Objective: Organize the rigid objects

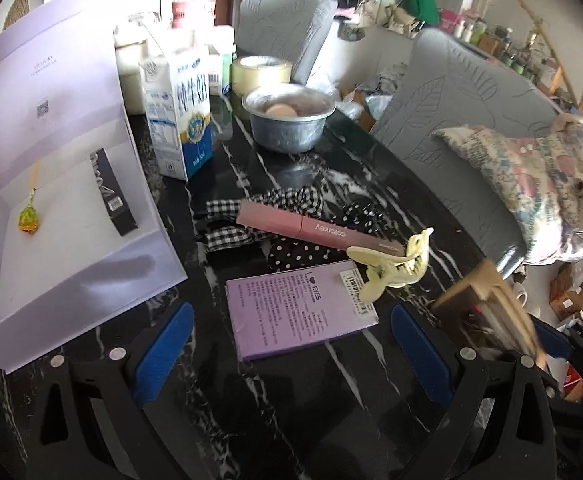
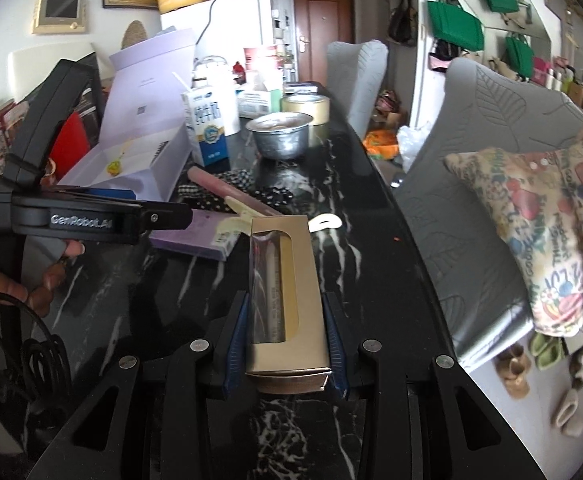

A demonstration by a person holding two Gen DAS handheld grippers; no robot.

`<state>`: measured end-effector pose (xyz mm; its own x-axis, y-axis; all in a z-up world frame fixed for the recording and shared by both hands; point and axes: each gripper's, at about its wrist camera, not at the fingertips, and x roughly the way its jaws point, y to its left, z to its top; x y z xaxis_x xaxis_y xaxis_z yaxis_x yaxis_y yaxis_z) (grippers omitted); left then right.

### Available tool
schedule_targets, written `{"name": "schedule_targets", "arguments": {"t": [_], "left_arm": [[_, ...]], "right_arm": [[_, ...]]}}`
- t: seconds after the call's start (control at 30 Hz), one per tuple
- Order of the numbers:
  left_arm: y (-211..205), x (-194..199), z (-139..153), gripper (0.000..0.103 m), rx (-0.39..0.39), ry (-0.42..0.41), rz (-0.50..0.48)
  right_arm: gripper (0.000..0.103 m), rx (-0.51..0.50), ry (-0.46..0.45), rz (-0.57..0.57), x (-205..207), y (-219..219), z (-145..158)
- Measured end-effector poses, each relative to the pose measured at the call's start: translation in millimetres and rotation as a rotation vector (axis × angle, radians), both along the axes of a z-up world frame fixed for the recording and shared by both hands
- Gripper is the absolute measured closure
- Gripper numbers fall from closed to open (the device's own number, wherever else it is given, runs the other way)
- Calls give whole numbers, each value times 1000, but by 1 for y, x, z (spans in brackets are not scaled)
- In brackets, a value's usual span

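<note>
Right wrist view shows the right tongs (image 2: 287, 344) clamped on a gold windowed carton (image 2: 287, 300), blue pads pressed to its two long sides, the carton held above the black marbled surface (image 2: 371, 272) near its right edge. From the left wrist view the left tongs (image 1: 291, 344) stand wide apart with nothing between the blue pads (image 1: 163, 352); they hang over a purple flat box (image 1: 291, 312) lying on the surface. A pale yellow hair claw (image 1: 395, 272) rests on that box's far right corner, touching a pink tube box (image 1: 311, 228) that lies across checked and dotted cloth scrunchies (image 1: 275, 220). At the left edge sits an open lilac gift box (image 1: 71, 248), lid tilted up behind it, holding a black slim box (image 1: 113, 192) and a green pendant (image 1: 28, 222). Behind it stands a milk carton (image 1: 179, 120), and beside that a metal bowl (image 1: 287, 120) with an egg inside, in front of a tape roll (image 1: 259, 72). A person's hand (image 2: 19, 288) grips the left device's handle in the right wrist view.
</note>
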<state>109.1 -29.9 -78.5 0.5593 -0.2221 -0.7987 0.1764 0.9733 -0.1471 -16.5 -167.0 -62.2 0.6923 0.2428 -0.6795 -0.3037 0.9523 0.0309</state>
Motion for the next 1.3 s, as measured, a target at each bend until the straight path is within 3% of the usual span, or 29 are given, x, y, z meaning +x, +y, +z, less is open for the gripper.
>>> {"name": "schedule_targets", "arguments": {"t": [0.27,0.53,0.9,0.97,1.3], "left_arm": [[-10,21,-29,2,-10,127,6],[-31,21,-37,0,135,99,-8],[-26,23,-38,1,126,76,11],[-23,16,-36,6,120,45,20],[-6,-14,-34,6,79,51,-11]], "right_arm": [[68,14,15,-22,0,-10,-6],[68,17,29,-19,-2,-10,-11],[67,8,38,-22,-1,-6,-14],[67,5,40,-25,-1,-5,-15],[67,-2,46,-11,-6,2,-14]]}}
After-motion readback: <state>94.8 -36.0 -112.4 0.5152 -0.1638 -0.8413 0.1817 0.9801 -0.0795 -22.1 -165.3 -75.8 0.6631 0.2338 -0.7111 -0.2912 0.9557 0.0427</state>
